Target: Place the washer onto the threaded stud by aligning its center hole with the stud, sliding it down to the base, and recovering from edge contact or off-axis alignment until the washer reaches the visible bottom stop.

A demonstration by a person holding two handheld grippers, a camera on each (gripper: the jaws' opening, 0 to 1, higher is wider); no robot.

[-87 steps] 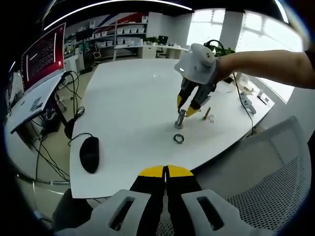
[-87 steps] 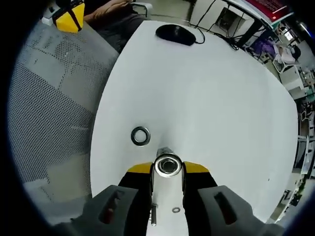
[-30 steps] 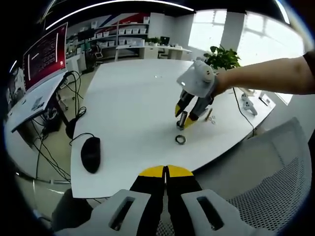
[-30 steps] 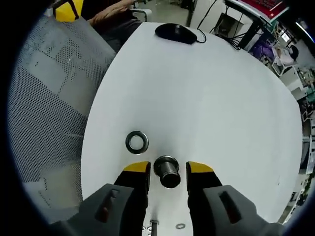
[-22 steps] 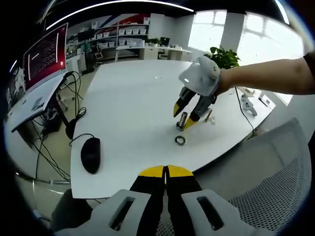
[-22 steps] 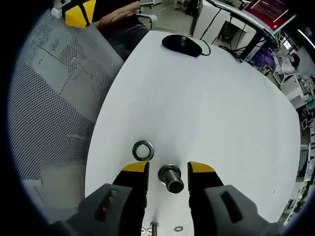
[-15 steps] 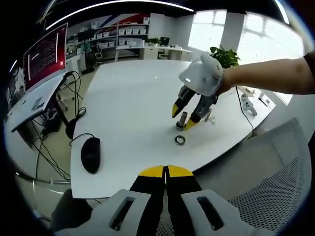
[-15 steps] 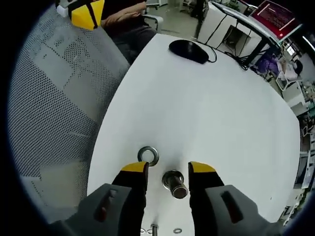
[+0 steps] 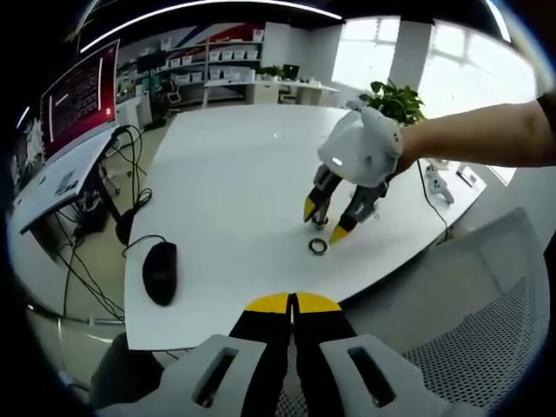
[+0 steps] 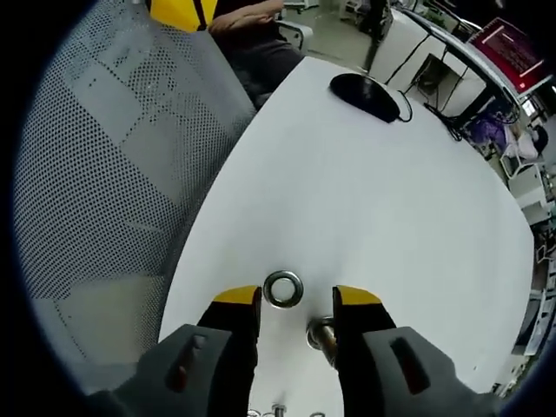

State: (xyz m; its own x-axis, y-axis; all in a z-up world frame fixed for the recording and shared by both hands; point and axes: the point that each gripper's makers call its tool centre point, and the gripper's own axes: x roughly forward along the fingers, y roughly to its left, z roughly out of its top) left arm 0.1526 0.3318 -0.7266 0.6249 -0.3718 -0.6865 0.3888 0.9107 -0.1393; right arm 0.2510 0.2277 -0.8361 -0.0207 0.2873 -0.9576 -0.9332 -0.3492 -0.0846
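Yellow-tipped black jaws of your right gripper [image 10: 296, 298] stand apart and hold nothing, pointing down at the white table [image 10: 417, 200]. In the right gripper view, the washer [image 10: 283, 288], a flat metal ring, lies on the table in the gap between those tips, closer to the left one. The threaded stud [image 10: 323, 335] stands upright just beside it, partly behind the right jaw, and the washer is not on it. A chair with a grey mesh back [image 10: 95, 165] sits against the table's edge, and a black computer mouse [image 10: 366, 95] rests well apart near the far end. Your left gripper [image 9: 293, 302] has its jaws pressed together with nothing between them, held back off the table's near edge. In the left gripper view, your right gripper [image 9: 327, 223] hangs over the middle of the table [image 9: 226, 182], tips spread, with the washer [image 9: 318, 247] lying just below them. The stud cannot be made out there. The mouse [image 9: 157, 271] lies near the left corner, its cable trailing off.
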